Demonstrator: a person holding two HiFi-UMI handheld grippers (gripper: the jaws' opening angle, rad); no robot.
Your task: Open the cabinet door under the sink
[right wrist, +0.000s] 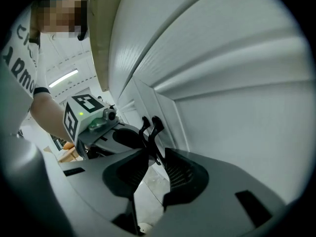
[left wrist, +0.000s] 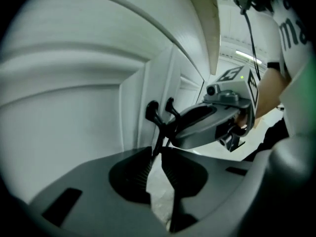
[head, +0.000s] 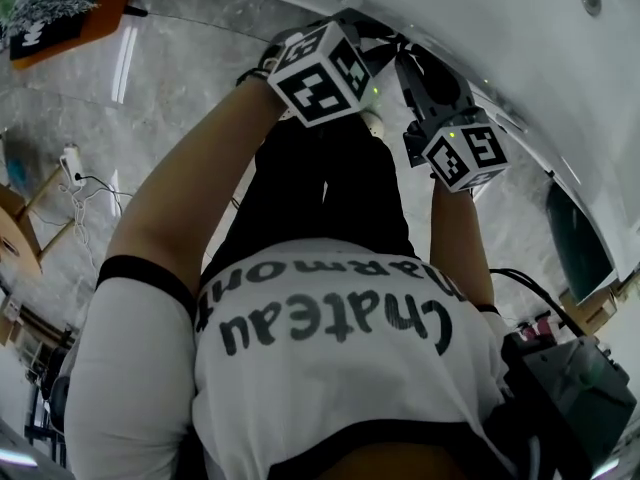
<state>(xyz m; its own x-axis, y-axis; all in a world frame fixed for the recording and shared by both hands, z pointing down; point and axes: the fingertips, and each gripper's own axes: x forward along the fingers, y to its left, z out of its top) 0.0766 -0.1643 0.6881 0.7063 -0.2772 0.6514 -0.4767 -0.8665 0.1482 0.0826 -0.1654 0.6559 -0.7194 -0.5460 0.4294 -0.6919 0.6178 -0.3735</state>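
Status of the cabinet under the sink: approach and grasp look complete, the pull is not yet made. My left tongs (left wrist: 158, 150) are closed down to a narrow slit, and their tips pinch the lower stem of the left handle (left wrist: 152, 110). My right tongs (right wrist: 157, 154) are likewise nearly together and clamp the stem of the right handle (right wrist: 157, 123). The two handles sit just beside each other, one on either side of the centre seam where the left door (left wrist: 84, 122) meets the right door (right wrist: 232, 132). Both doors lie directly below the overhanging white counter (head: 520, 38). In both gripper views the panels read as flush, with no dark gap showing an interior, so I judge the cabinet still shut. What is left is to draw a handle outward and swing its door on the hinge; the hinges themselves are not visible. With both handles held, either door or both could come. Count: doors, two; black handles, two, one per door; tongs, two, one on each handle; marker cubes, two; counter, one.
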